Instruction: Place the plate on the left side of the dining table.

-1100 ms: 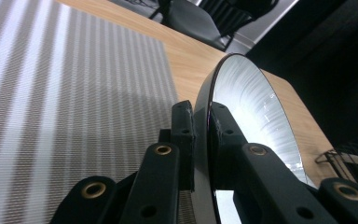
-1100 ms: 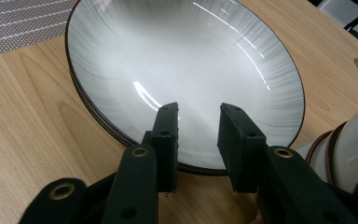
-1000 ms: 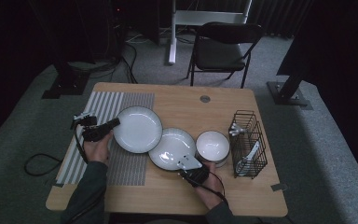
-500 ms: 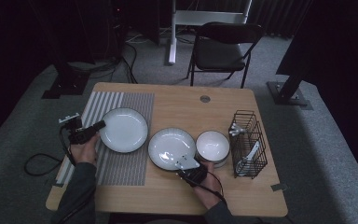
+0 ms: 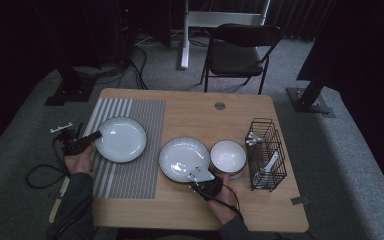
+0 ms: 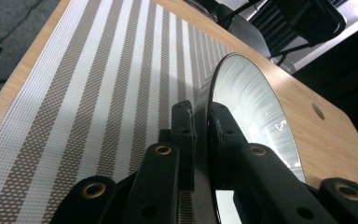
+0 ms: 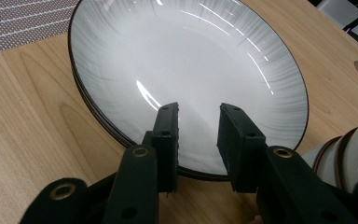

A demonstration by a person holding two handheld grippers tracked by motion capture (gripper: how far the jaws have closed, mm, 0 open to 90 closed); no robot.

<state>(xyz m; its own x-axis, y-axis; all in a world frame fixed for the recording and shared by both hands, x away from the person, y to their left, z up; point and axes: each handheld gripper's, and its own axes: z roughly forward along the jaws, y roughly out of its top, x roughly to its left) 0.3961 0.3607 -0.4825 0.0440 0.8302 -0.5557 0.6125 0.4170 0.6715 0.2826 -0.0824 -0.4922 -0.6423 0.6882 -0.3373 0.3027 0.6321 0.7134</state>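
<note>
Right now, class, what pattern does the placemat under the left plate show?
Brown and white stripes, finely woven; the placemat shows best in the left gripper view.

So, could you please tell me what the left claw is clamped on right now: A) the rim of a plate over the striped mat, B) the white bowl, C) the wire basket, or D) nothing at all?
A: in the left gripper view the left claw is shut on the rim of the plate, which sits over the striped mat.
</note>
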